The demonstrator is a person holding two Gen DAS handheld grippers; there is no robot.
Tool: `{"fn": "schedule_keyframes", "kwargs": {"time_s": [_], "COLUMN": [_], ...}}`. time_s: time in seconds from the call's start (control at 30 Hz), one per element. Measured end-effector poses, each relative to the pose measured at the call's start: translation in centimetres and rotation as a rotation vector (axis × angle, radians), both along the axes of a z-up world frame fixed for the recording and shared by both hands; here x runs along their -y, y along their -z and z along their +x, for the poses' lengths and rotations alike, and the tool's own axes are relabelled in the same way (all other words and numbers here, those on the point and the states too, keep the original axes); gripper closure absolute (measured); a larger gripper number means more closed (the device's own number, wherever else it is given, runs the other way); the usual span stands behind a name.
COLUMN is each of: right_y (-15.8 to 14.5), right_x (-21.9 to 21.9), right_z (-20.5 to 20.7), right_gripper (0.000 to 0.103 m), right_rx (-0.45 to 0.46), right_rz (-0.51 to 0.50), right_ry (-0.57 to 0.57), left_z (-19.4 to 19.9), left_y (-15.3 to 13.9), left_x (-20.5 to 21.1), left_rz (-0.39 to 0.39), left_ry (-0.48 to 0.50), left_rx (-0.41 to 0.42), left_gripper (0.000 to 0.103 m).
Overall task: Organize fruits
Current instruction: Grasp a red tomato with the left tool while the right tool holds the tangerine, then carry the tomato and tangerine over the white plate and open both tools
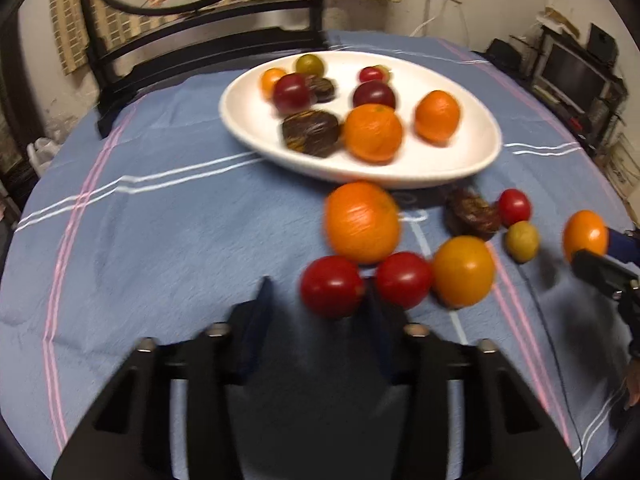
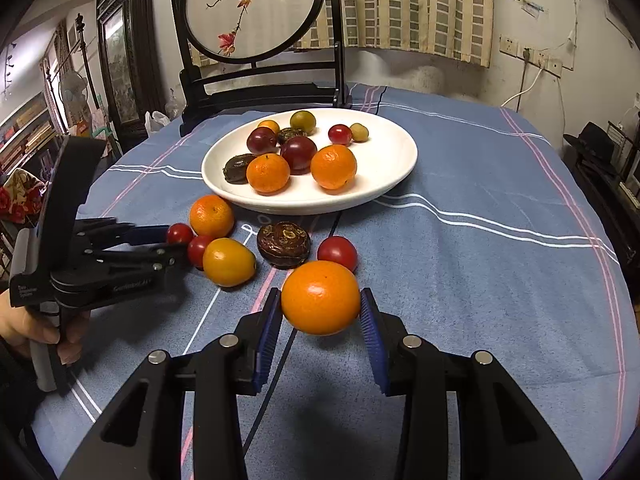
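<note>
right gripper (image 2: 320, 312) jaws clamp an orange (image 2: 320, 297).

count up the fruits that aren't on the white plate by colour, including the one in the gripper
round orange fruits: 3
small red tomatoes: 3
dark brown wrinkled fruit: 1
small yellow-green fruit: 1
total: 8

Both wrist views look down, close, sharing the plate (image 1: 472, 160).
</note>
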State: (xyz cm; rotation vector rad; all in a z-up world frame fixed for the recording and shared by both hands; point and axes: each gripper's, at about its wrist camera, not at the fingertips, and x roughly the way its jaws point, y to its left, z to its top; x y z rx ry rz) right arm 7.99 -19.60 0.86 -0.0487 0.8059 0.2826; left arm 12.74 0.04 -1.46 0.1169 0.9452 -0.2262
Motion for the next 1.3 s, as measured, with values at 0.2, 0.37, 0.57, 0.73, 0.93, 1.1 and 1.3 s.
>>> {"fn": "schedule_keyframes", "kwargs": {"time_s": [0.2,0.37,0.57,0.73,0.93,1.1,1.3], "right_y": [0.1,-0.3,-1.4,-3.6,-4.4,-3.4,-1.5], "right_x": [0.0,0.2,0.3,-0.7,-2.2,-2.4,-1.9], "right_z": [0.0,-0.1,-0.1,1.3,7.1,12.5,16.8], "right_gripper": [0.063,0.063,0.063,0.063,0.063,0.063,0.063], "right_rx": [-0.002,0.018,0.036,0.076,0.101,0.098,0.029], "right_rz": [0.008,0.031,0.104,0.094,0.015,-0.004,0.034], "right_ry": [-0.001,-0.006,-0.016,-0.046,-0.054,-0.016,0.026], "left_z": [-0.5,-2.1,-2.5,0.3,6.2,11.3,14.8], "left_y": [-0.4,-2.6,-5.3,-7.1,-7.4,-6.6,-4.7], "left_x": [-0.4,-1.4,-1.2,-0.2,1.4,2.3,3.3], "left_rz": [-0.053,-0.097,-0.143,-0.185,-0.215,-0.204,-0.171], "left_ry": [-0.013,-0.016,0.004,0.023,0.011,-0.041,-0.060], "left_rx": [-0.004,0.041,0.080,0.077,0.049,0.016,-0.022], "left_gripper": [0.073,0.073,0.073,0.073,0.073,0.073,0.073]}}
